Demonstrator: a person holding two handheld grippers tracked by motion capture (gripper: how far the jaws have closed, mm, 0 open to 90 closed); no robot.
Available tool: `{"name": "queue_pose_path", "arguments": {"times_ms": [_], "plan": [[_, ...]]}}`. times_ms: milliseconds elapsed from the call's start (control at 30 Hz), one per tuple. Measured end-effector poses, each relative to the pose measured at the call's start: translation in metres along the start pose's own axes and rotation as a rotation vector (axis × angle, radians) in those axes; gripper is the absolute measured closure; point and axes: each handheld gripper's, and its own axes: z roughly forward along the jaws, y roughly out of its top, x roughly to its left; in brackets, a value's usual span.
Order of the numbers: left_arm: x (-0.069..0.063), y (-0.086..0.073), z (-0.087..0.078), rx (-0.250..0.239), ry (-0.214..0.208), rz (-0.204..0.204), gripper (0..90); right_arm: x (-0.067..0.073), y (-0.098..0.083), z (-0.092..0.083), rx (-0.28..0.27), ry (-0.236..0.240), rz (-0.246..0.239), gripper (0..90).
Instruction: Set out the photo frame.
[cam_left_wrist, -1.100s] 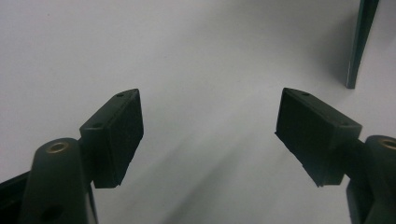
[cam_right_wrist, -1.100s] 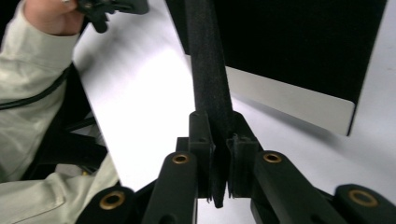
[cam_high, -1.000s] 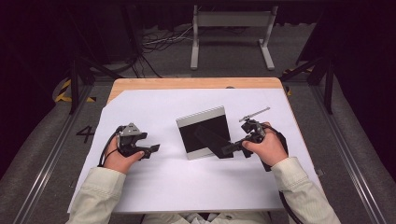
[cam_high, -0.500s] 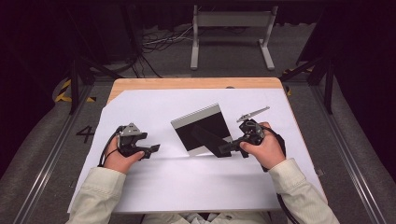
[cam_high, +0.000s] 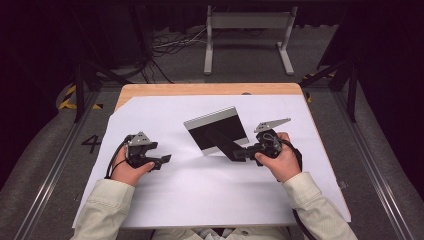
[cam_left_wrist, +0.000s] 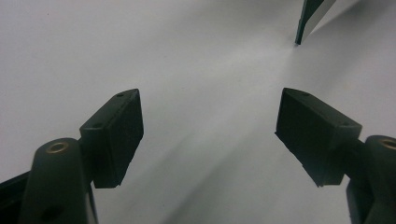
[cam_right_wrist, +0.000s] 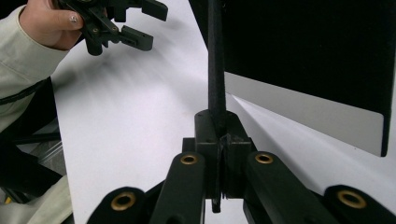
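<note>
Left gripper (cam_high: 162, 160): held in the person's left hand (cam_high: 127, 167) at the left of the high view, low over the white sheet; its jaws stand wide apart with nothing between them, as the left gripper view also shows (cam_left_wrist: 210, 135).
Left gripper, change: it sits in the same spot and at the same spread as in both earlier high views.
White sheet (cam_high: 200, 200): covers most of the wooden table (cam_high: 150, 90), whose bare strip shows along the far edge.
Panel (cam_high: 216, 129): a flat rectangular board, black with a pale grey band along its upper edge, at the centre of the high view; it stands tilted, its lower edge down by the sheet and its top raised.
Panel, change: a second ago it lay lower and flatter, nearer the centre; now its top edge stands higher in the frame and its face is turned more toward the camera.
Panel edge (cam_right_wrist: 216, 70): in the right gripper view a thin dark edge runs straight up from between the jaws.
Right gripper (cam_high: 235, 152): held in the right hand (cam_high: 280, 160) at the right of centre in the high view; its jaws are clamped tight on the panel's lower right edge (cam_right_wrist: 218, 140).
Right gripper, change: the grip is the same as half a second ago; the hand has shifted only slightly.
Writing: a painted "4" (cam_high: 92, 144) on the floor at the left, beside the table; no brand or label can be read on the panel or the grippers.
</note>
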Motion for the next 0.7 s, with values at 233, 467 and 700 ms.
{"name": "queue_pose_path", "arguments": {"times_ms": [233, 467, 700], "plan": [[0.0, 0.0, 0.0, -0.003, 0.005, 0.004, 23.9, -0.004, -0.007, 0.0, 0.004, -0.006, -0.031, 87.8], [-0.001, 0.0, 0.0, -0.002, 0.006, 0.009, 23.9, -0.005, -0.014, 0.0, 0.033, -0.022, -0.096, 87.6], [-0.001, 0.001, 0.0, -0.002, 0.004, 0.012, 23.9, -0.006, -0.019, 0.001, 0.076, -0.032, -0.153, 87.5]]}}
